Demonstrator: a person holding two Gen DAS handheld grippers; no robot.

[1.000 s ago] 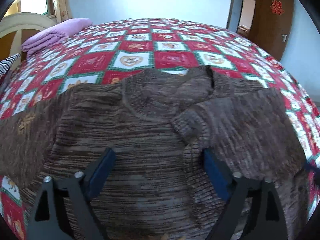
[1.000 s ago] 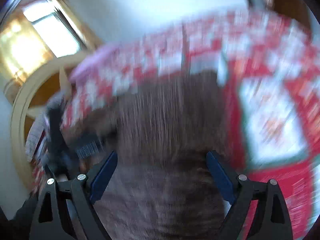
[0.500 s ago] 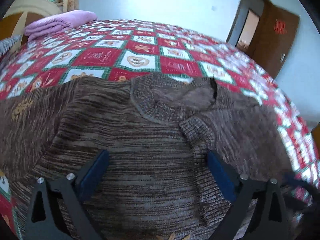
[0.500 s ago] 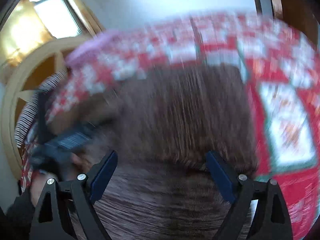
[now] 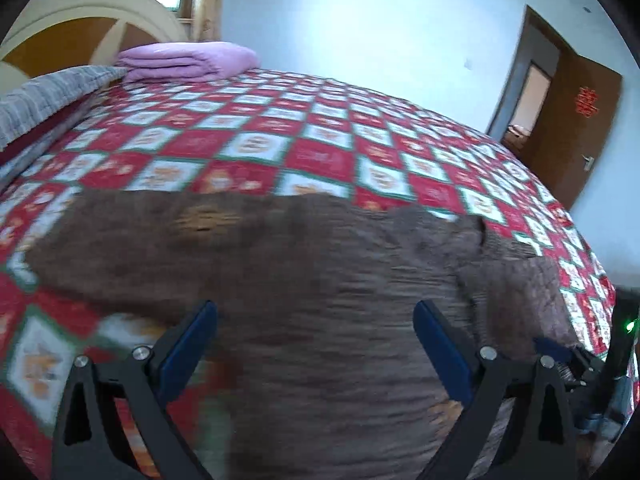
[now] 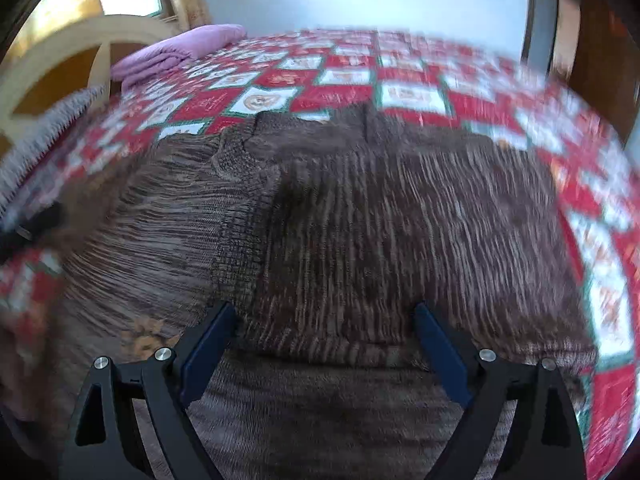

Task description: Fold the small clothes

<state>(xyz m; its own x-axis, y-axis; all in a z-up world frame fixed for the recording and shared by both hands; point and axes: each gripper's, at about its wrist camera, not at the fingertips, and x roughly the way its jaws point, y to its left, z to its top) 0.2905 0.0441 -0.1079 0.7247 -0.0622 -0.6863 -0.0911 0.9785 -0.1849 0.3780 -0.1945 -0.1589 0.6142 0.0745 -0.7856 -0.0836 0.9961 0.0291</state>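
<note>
A brown knitted sweater (image 5: 304,280) lies flat on the bed, also in the right wrist view (image 6: 360,220). Its right sleeve (image 6: 400,240) is folded over the body, its cuff (image 6: 240,232) near the middle. The left sleeve (image 5: 132,236) stretches out to the left. My left gripper (image 5: 316,340) is open and empty above the sweater's left half. My right gripper (image 6: 324,340) is open and empty above the folded sleeve. The right gripper also shows at the left wrist view's right edge (image 5: 580,364). Both views are motion-blurred.
The bed has a red, white and green patchwork quilt (image 5: 320,128). A folded purple blanket (image 5: 184,60) and a grey striped cloth (image 5: 44,96) lie by the headboard (image 5: 80,20) at the far left. A brown door (image 5: 580,128) stands open at the right.
My left gripper has swung left, toward the sweater's left sleeve and the headboard side. My right gripper has turned right, so the folded sleeve now fills its view.
</note>
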